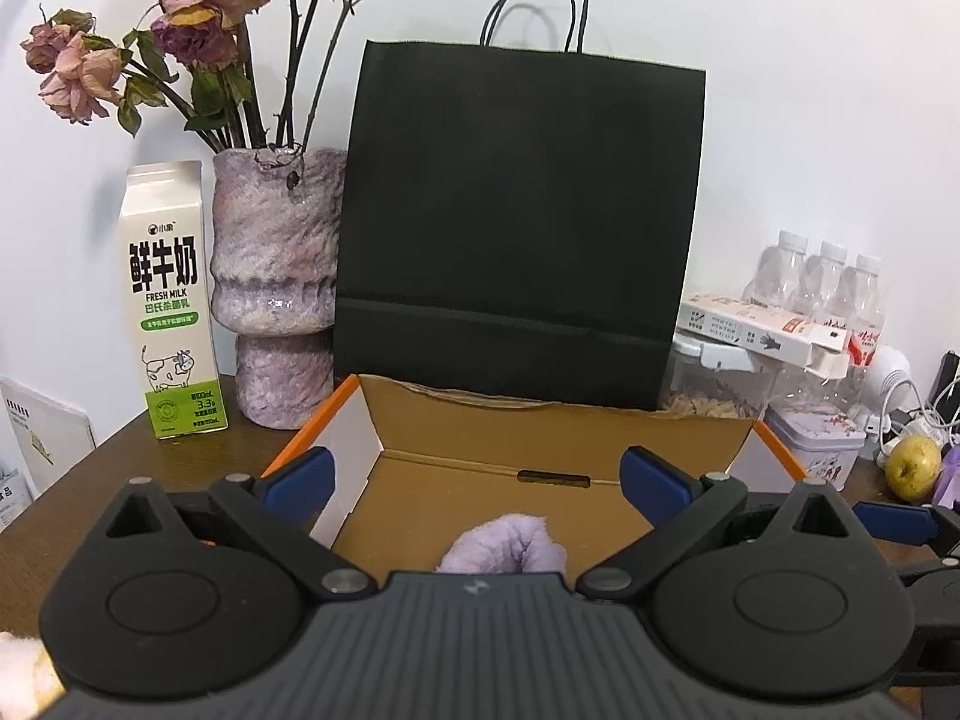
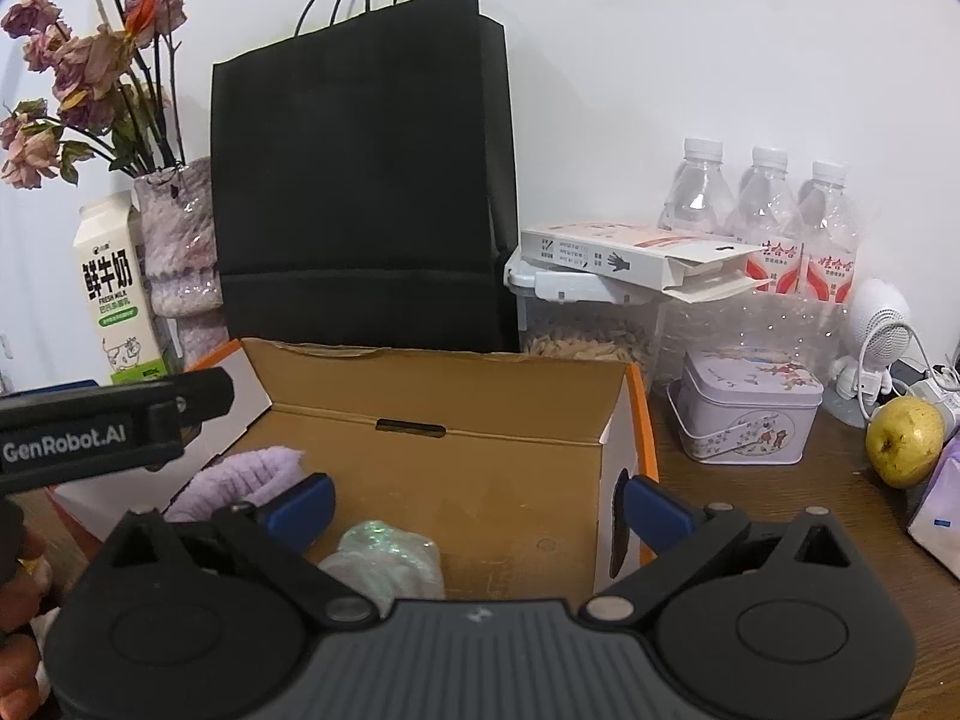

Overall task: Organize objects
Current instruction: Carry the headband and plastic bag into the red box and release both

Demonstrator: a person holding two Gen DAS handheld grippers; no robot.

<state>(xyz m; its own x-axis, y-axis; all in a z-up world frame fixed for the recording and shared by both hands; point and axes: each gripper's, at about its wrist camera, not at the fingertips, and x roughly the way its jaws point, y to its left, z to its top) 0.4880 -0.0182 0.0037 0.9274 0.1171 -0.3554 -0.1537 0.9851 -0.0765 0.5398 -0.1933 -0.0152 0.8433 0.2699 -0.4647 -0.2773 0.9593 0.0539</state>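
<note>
1. Both the left gripper (image 1: pixel 477 483) and the right gripper (image 2: pixel 477 507) are spread, holding nothing.
2. A purple fluffy piece (image 2: pixel 240 483) and a pale green one (image 2: pixel 390 558) lie low in frame inside the cardboard box (image 2: pixel 456 384).
3. Both look soft, light and squashy; pinch the bulk at mid-body.

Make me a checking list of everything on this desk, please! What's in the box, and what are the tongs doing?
Surface: brown wooden table, crowded along the wall.
Job's things: open cardboard box; inside, a fluffy purple item and a pale green fluffy item.
Clutter: milk carton, vase of dried roses, black paper bag, three water bottles, tin, yellow-green fruit.
Grippers: left tongs open, holding nothing, over the box; right tongs open, holding nothing, over the box.
Cables: white cords at the far right.
Surroundings: plain white wall.
</note>
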